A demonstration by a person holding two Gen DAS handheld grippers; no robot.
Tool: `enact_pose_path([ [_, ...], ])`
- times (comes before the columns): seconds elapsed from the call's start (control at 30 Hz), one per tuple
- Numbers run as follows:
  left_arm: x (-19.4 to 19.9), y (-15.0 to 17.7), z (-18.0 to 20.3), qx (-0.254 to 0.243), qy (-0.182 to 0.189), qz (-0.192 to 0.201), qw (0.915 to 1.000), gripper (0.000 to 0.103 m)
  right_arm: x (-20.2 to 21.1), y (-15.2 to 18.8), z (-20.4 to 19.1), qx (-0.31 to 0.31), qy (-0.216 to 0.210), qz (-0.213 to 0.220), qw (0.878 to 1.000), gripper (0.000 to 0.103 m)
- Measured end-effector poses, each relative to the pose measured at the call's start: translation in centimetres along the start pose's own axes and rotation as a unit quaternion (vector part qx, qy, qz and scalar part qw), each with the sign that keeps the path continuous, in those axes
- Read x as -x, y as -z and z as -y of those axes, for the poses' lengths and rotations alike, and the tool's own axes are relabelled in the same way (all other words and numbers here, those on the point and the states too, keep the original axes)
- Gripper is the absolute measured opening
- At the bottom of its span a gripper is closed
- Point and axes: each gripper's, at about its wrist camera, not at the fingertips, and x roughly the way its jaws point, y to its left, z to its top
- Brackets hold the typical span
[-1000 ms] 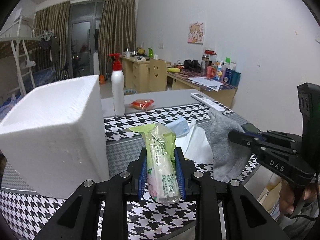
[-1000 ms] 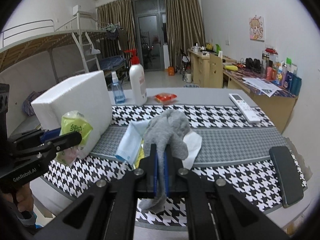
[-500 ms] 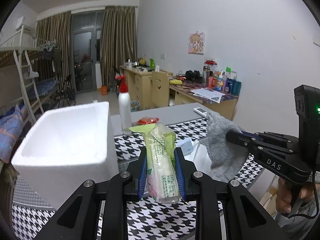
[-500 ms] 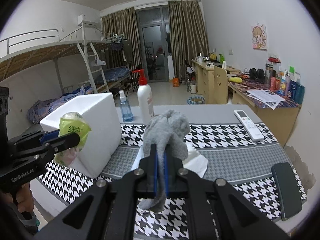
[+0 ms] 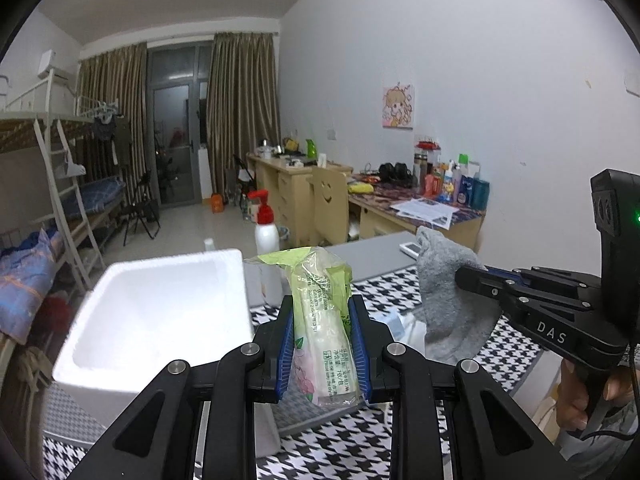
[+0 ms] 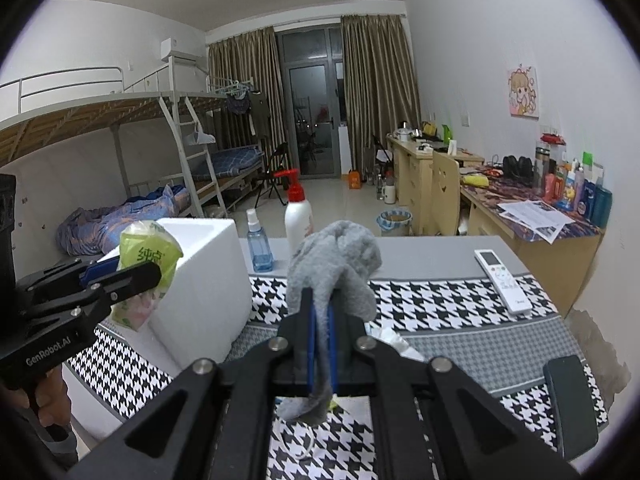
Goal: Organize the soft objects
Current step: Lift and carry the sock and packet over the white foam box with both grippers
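Above the foam box [image 5: 160, 320], my left gripper [image 5: 322, 344] clamps a tissue pack [image 5: 324, 332] while my right gripper [image 6: 320, 344] pinches a grey sock [image 6: 336, 268].

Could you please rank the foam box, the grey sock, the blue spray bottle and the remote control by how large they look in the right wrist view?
1. foam box
2. grey sock, though it hangs close to the camera in the right gripper, which inflates it
3. remote control and blue spray bottle look about alike

foam box [image 5: 152, 320] floor: hidden by walls | phone [image 6: 570, 408]: cut by right edge | tissue pack [image 5: 322, 328] print: unreadable
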Motion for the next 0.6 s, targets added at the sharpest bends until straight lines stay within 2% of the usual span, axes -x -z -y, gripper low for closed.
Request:
enact_pose_path([
  [0.6,0.2,-2.3,-2.8,0.012,-0.033,0.026,0.9990,0.027,-1.3,-3.4,-2.2,0.027,-0.021,0.029,0.999,0.008],
])
